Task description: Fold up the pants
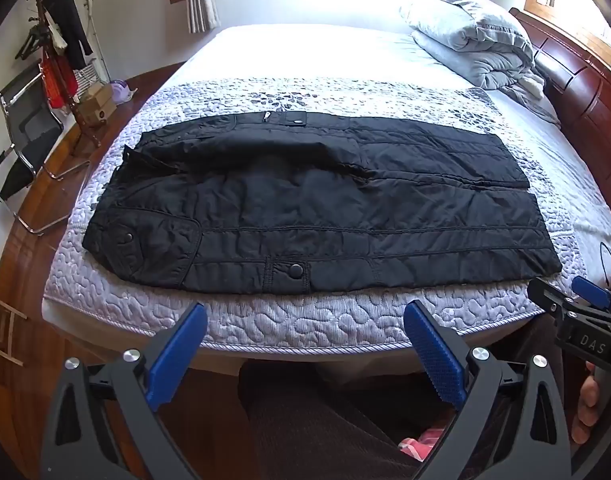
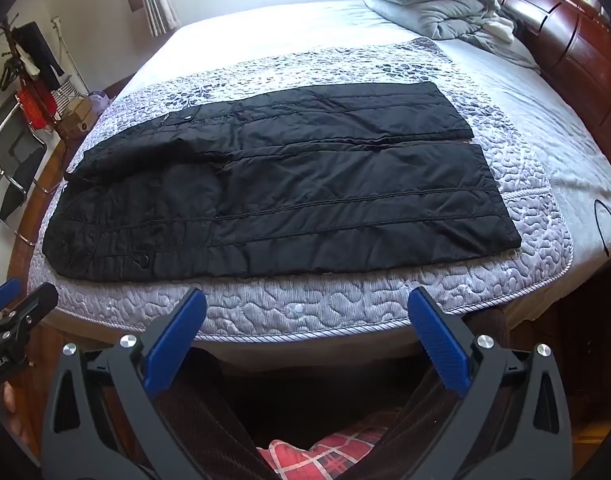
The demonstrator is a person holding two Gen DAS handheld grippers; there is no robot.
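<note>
Black quilted pants [image 1: 313,208] lie flat across the near end of the bed, waist at the left, leg hems at the right; they also show in the right wrist view [image 2: 273,188]. The two legs lie side by side with a narrow gap at the hems. My left gripper [image 1: 305,328] is open and empty, held just in front of the mattress edge below the pants. My right gripper [image 2: 307,320] is open and empty too, also short of the mattress edge; it shows at the right of the left wrist view [image 1: 573,300].
The bed has a grey patterned quilted cover [image 1: 265,320] and a dark wooden headboard [image 1: 585,92] at the right. A folded grey duvet [image 1: 473,36] lies at the far right corner. A chair [image 1: 21,148] and a coat stand [image 1: 61,64] are at the left.
</note>
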